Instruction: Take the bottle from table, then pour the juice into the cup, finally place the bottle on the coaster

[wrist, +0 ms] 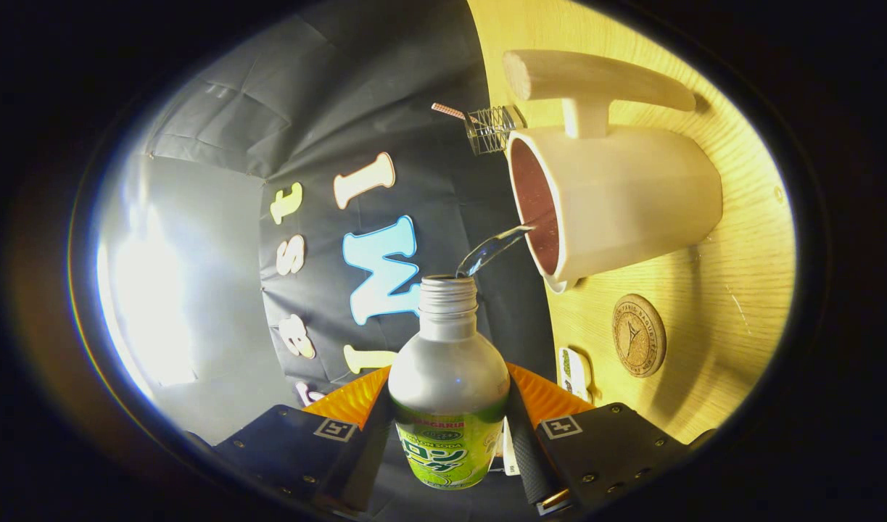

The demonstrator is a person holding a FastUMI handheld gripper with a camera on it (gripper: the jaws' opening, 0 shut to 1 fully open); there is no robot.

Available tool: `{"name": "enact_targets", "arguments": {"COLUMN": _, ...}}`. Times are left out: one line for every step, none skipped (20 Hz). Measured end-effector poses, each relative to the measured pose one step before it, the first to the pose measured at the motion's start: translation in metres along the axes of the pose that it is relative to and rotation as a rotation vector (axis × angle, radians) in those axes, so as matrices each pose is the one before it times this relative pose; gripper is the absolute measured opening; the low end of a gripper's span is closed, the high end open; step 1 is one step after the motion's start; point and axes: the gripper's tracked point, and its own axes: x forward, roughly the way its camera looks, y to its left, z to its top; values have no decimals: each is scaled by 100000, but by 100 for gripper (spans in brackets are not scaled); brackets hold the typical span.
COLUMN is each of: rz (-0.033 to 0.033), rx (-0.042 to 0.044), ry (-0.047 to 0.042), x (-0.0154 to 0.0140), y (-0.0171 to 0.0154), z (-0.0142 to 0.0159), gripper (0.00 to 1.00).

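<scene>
1. Pickup done: gripper (449, 435) has both fingers clamped on the bottle (449, 395), which sits between them, cap off.
2. Pour underway: bottle tipped, clear stream (490, 250) running from its mouth into the cup (617, 199) just ahead. How full the cup is I cannot tell.
3. Left: finish the pour, then set the bottle on the coaster (638, 335), which lies bare on the table (733, 290) beside the cup, away from the table edge.
4. Count: one bottle, one cup, one coaster, one wire-coil item (490, 129) by the cup rim.
</scene>
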Motion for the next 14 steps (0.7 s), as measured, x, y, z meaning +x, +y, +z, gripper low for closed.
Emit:
{"name": "enact_targets", "arguments": {"rz": 154, "rx": 411, "ry": -39, "x": 62, "y": 10, "z": -30, "gripper": 77}}
{"name": "enact_targets", "arguments": {"rz": -212, "rx": 101, "ry": 139, "x": 19, "y": -55, "z": -37, "gripper": 77}}
{"name": "enact_targets", "arguments": {"rz": -60, "rx": 194, "ry": -130, "x": -1, "y": -62, "z": 1, "gripper": 77}}
{"name": "enact_targets", "arguments": {"rz": 251, "rx": 560, "ry": -8, "x": -2, "y": 93, "z": -69, "gripper": 77}}
{"name": "enact_targets", "arguments": {"rz": 369, "rx": 1259, "ry": -360, "x": 33, "y": -6, "z": -34, "gripper": 77}}
{"name": "enact_targets", "arguments": {"rz": 19, "rx": 1395, "ry": 41, "x": 90, "y": 92, "z": -91, "gripper": 77}}
{"name": "enact_targets", "arguments": {"rz": -113, "rx": 680, "ry": 58, "x": 105, "y": -47, "z": -104, "gripper": 77}}
{"name": "enact_targets", "arguments": {"rz": -328, "rx": 338, "ry": -39, "x": 42, "y": -131, "z": -5, "gripper": 76}}
{"name": "enact_targets", "arguments": {"rz": 160, "rx": 397, "ry": -116, "x": 5, "y": -75, "z": 49, "gripper": 77}}
{"name": "enact_targets", "arguments": {"rz": 356, "rx": 585, "ry": -184, "x": 22, "y": 27, "z": -131, "gripper": 77}}
{"name": "enact_targets", "arguments": {"rz": 194, "rx": 524, "ry": -48, "x": 49, "y": -7, "z": -114, "gripper": 77}}
{"name": "enact_targets", "arguments": {"rz": 306, "rx": 225, "ry": -91, "x": -188, "y": 56, "z": -49, "gripper": 77}}
{"name": "enact_targets", "arguments": {"rz": 166, "rx": 240, "ry": -55, "x": 78, "y": 57, "z": -17, "gripper": 76}}
{"name": "enact_targets", "arguments": {"rz": 430, "rx": 346, "ry": -151, "x": 36, "y": 213, "z": -10, "gripper": 76}}
